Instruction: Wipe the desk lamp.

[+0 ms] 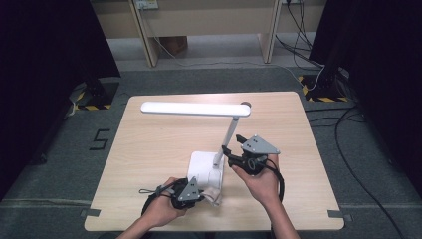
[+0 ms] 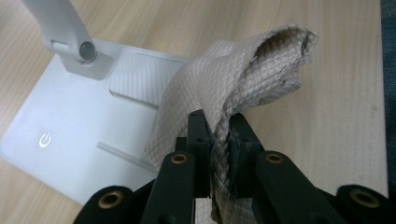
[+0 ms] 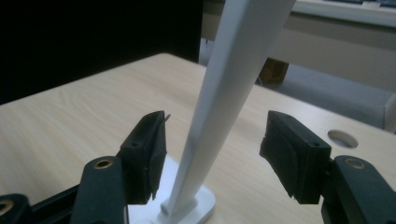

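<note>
— Why does the person keep the beige quilted cloth (image 2: 243, 79) so low, at the near edge of the lamp base (image 2: 65, 135)?

— The left gripper (image 2: 218, 133) pinches a fold of this cloth tight between its jaws, and the free end rises and curls over the corner of the base. It looks like a wiping job — the cloth lies partly on the white base, ready to rub it. In the high view the left gripper (image 1: 191, 191) sits just at the front corner of the desk lamp (image 1: 219, 137), which stands in the middle of the wooden table (image 1: 149, 144).

— And the right gripper (image 3: 212, 154)?

— Its jaws stand wide apart, with the white lamp stem (image 3: 224, 93) between them but touching neither pad. Probably it is there to steady the lamp, so the base does not slide or tip while the cloth pushes on it; at this moment it grips nothing.

— Is the lamp on?

— A small power symbol (image 2: 44, 140) glows on the base, and the long head (image 1: 194, 108) looks bright from above. So the cloth should better stay away from that touch button.
</note>
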Action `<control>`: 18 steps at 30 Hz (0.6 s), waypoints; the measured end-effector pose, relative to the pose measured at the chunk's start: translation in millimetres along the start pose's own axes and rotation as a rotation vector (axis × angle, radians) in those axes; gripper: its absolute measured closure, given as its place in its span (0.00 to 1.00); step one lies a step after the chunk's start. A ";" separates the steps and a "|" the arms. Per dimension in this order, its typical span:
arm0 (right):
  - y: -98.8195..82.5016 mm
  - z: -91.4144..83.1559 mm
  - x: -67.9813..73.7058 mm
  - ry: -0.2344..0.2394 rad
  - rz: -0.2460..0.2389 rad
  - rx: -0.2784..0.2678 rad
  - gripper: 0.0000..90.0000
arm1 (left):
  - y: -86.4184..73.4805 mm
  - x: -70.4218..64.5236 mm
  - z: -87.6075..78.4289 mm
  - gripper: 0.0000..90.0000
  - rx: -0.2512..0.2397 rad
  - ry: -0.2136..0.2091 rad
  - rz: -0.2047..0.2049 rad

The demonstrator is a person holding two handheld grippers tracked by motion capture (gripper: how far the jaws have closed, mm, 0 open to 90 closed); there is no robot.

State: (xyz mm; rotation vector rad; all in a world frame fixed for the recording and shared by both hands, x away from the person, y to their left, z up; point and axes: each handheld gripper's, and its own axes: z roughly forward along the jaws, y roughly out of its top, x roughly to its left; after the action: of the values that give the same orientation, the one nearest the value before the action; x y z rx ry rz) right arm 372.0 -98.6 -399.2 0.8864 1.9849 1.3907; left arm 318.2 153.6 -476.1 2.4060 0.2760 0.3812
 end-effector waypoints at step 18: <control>28.4 10.3 -13.2 -0.005 -0.005 -0.062 0.45 | -7.5 64.5 5.5 0.90 -0.018 0.218 -0.132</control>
State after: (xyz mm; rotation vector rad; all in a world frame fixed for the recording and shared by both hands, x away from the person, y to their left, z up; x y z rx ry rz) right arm 393.7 -95.8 -374.5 0.8554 1.9287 1.4378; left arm 379.6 174.9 -472.2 2.3150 0.5232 0.5828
